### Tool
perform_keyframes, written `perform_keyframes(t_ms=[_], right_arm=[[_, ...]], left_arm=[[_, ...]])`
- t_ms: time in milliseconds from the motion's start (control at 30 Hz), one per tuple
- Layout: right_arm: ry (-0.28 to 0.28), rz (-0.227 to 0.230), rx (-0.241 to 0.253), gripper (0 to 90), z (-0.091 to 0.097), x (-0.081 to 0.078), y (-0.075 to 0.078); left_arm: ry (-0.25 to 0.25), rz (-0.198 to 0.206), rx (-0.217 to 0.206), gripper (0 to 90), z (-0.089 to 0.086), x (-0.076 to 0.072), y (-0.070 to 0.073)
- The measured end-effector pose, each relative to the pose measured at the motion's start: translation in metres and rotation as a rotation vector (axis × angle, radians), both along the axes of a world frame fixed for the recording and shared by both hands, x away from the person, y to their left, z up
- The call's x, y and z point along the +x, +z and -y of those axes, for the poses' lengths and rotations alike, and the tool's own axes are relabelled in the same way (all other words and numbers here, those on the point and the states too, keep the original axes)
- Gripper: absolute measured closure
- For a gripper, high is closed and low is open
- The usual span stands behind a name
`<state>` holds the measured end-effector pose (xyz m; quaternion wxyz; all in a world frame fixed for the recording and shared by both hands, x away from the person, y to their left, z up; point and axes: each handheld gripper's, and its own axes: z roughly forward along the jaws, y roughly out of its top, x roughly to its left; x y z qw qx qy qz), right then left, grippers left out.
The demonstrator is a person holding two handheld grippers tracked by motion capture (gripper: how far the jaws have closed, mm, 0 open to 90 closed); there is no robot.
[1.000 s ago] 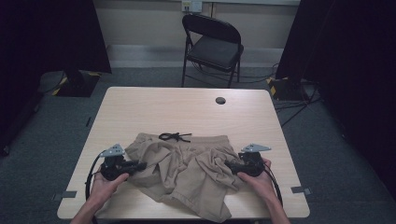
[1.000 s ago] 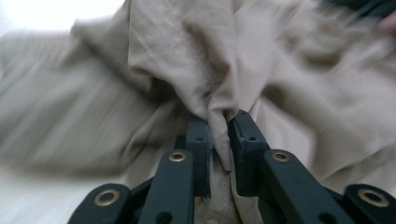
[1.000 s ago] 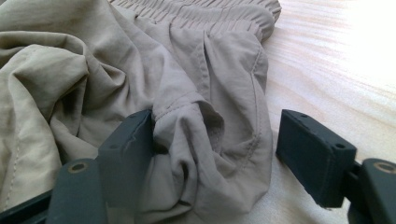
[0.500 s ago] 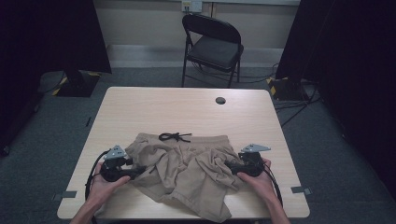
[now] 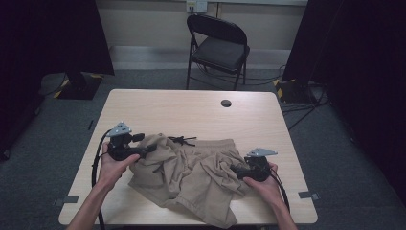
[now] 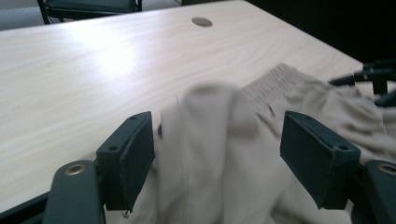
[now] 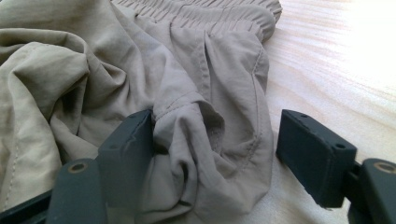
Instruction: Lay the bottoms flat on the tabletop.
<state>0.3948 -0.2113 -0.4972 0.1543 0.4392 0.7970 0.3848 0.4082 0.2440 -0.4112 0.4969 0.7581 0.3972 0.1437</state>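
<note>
Crumpled tan shorts [image 5: 191,175] with an elastic waistband and a black drawstring [image 5: 182,140] lie on the near half of the wooden table [image 5: 191,112]. My left gripper [image 5: 143,149] hovers at the shorts' left edge. Its jaws have just been opening, and in the left gripper view a blurred fold of the shorts [image 6: 210,140] stands between them, clear of the right pad [image 6: 313,154]. My right gripper [image 5: 234,170] rests at the shorts' right side, open. A bunched fold [image 7: 196,140] lies between its jaws, against the left one with a gap on the right.
A small dark round hole [image 5: 226,103] sits in the far part of the tabletop. A black folding chair [image 5: 218,48] stands beyond the table. Bare wood stretches across the far half. Cables trail from both grippers toward the near edge.
My left gripper has risen and moved away from the near edge, its jaws spreading apart around the fabric. The shorts' left side is bunched higher. The right gripper has stayed put.
</note>
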Motion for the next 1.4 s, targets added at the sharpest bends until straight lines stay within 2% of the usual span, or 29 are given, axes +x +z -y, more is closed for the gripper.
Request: perform_keyframes(t_ms=[33,67,100,233,267,300,333,367,400,433,467,500,533,600,633,800,833,867,933,967,1067,1167,1233,1267,1367,1400], right_arm=[[-0.001,-0.001,-0.001,26.6,0.000,0.000,0.000],[0.004,0.000,0.003,26.6,0.000,0.000,0.000],[0.004,0.000,0.003,26.6,0.000,0.000,0.000],[0.004,0.001,-0.002,26.6,0.000,0.000,0.000],[0.003,0.002,-0.002,26.6,0.000,0.000,0.000],[0.003,0.002,-0.002,26.6,0.000,0.000,0.000],[0.003,0.002,-0.002,26.6,0.000,0.000,0.000],[0.005,0.002,-0.001,26.6,0.000,0.000,0.000],[0.006,0.005,-0.002,26.6,0.000,0.000,0.000],[0.006,0.005,-0.002,26.6,0.000,0.000,0.000],[0.005,0.004,-0.001,26.6,0.000,0.000,0.000],[0.008,0.007,-0.002,26.7,0.000,0.000,-0.001],[0.010,0.008,-0.002,26.6,0.000,0.000,-0.001],[0.011,0.009,-0.002,26.6,0.001,0.000,-0.001],[0.011,0.009,-0.002,26.6,0.001,0.000,-0.001],[0.012,0.008,-0.005,26.6,0.000,-0.001,-0.001],[0.014,0.009,-0.007,26.7,0.001,-0.002,-0.001],[0.017,0.008,-0.009,26.7,0.001,-0.002,0.000],[0.017,0.002,-0.014,26.7,0.002,-0.003,0.000],[0.021,0.001,-0.026,26.8,0.003,-0.004,0.001],[0.019,-0.008,-0.041,26.8,0.005,-0.007,0.002],[0.019,-0.014,-0.057,26.8,0.007,-0.012,0.003],[0.013,-0.016,-0.064,26.8,0.009,-0.018,0.004],[0.017,-0.019,-0.068,26.8,0.010,-0.019,0.004],[0.014,-0.037,-0.068,26.9,0.010,-0.018,0.006],[0.007,-0.051,-0.072,25.8,0.009,-0.015,0.008]], left_arm=[[0.006,-0.001,-0.015,25.6,0.000,0.002,0.001],[0.013,-0.013,-0.018,25.2,0.002,0.011,0.000],[0.013,-0.013,-0.018,25.1,0.002,0.011,0.000],[0.008,-0.076,-0.024,24.3,0.009,0.037,-0.014],[0.003,-0.117,-0.002,24.4,0.017,0.047,-0.026],[0.003,-0.117,-0.002,26.9,0.017,0.047,-0.026],[-0.009,-0.143,0.026,26.9,0.021,0.051,-0.034],[-0.018,-0.156,0.022,32.3,0.024,0.052,-0.039],[-0.067,-0.188,0.025,51.0,0.027,0.052,-0.051],[-0.067,-0.188,0.025,55.3,0.027,0.052,-0.051],[-0.079,-0.191,0.046,55.3,0.029,0.049,-0.057],[-0.087,-0.176,0.067,62.5,0.029,0.044,-0.060],[-0.122,-0.187,0.078,66.6,0.028,0.039,-0.065],[-0.152,-0.175,0.083,76.0,0.024,0.024,-0.070],[-0.152,-0.175,0.083,77.4,0.024,0.024,-0.070],[-0.195,-0.196,0.075,80.8,0.005,-0.011,-0.075],[-0.199,-0.201,0.081,81.5,0.002,-0.016,-0.077],[-0.203,-0.217,0.114,81.6,-0.003,-0.025,-0.080],[-0.201,-0.221,0.115,82.0,-0.006,-0.029,-0.082],[-0.194,-0.226,0.092,82.1,-0.009,-0.032,-0.084],[-0.194,-0.243,0.063,82.0,-0.013,-0.039,-0.086],[-0.202,-0.243,0.078,80.2,-0.012,-0.048,-0.085],[-0.204,-0.250,0.066,70.7,-0.013,-0.053,-0.084],[-0.186,-0.243,0.065,66.3,-0.016,-0.055,-0.080],[-0.166,-0.228,0.049,59.4,-0.019,-0.053,-0.074],[-0.154,-0.212,0.024,58.9,-0.022,-0.050,-0.067]])
